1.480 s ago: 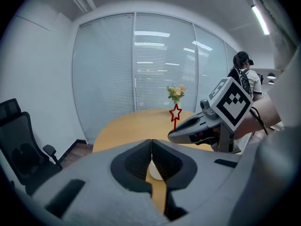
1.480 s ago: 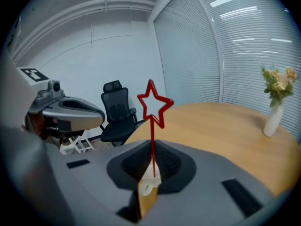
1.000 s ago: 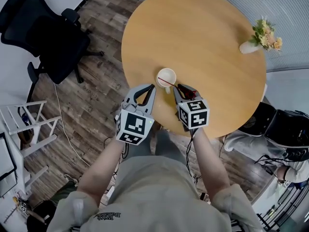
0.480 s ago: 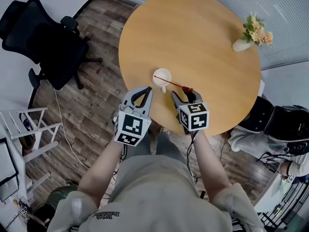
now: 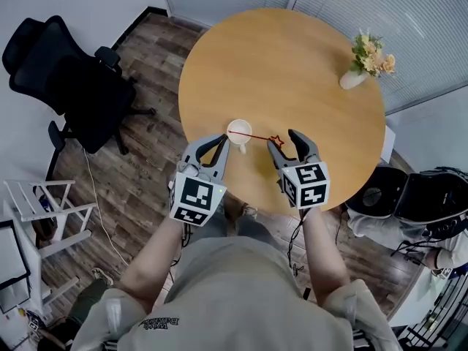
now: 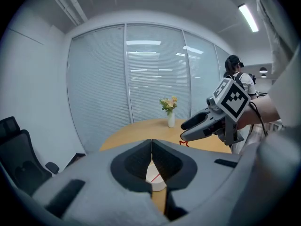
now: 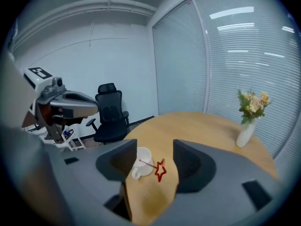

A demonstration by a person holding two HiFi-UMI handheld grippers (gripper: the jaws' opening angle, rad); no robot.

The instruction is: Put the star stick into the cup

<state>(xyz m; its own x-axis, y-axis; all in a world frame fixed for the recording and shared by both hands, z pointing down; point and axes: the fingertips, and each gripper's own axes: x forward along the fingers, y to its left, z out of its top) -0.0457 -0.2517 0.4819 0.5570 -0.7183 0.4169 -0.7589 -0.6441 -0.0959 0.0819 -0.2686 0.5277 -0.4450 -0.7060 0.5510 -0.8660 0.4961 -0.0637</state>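
Observation:
A white cup (image 5: 239, 132) stands near the front edge of the round wooden table (image 5: 292, 72). The thin red star stick (image 5: 256, 137) leans out of it, with its star (image 5: 276, 141) hanging past the rim to the right. My right gripper (image 5: 287, 143) is just behind the star. Its jaws are opening, and the star (image 7: 161, 170) shows in the gap with neither pad touching it. My left gripper (image 5: 221, 142) hovers shut beside the cup, holding nothing. Through its closed jaws I see the cup (image 6: 155, 179).
A white vase of flowers (image 5: 362, 61) stands at the table's far right. A black office chair (image 5: 69, 79) is on the wooden floor to the left, and a white rack (image 5: 36, 203) lower left. A black bag (image 5: 428, 196) lies on the right.
My right gripper has opened and let go of the star stick, which now rests in the cup. The gripper has drawn back a little to the right. My left gripper stays shut.

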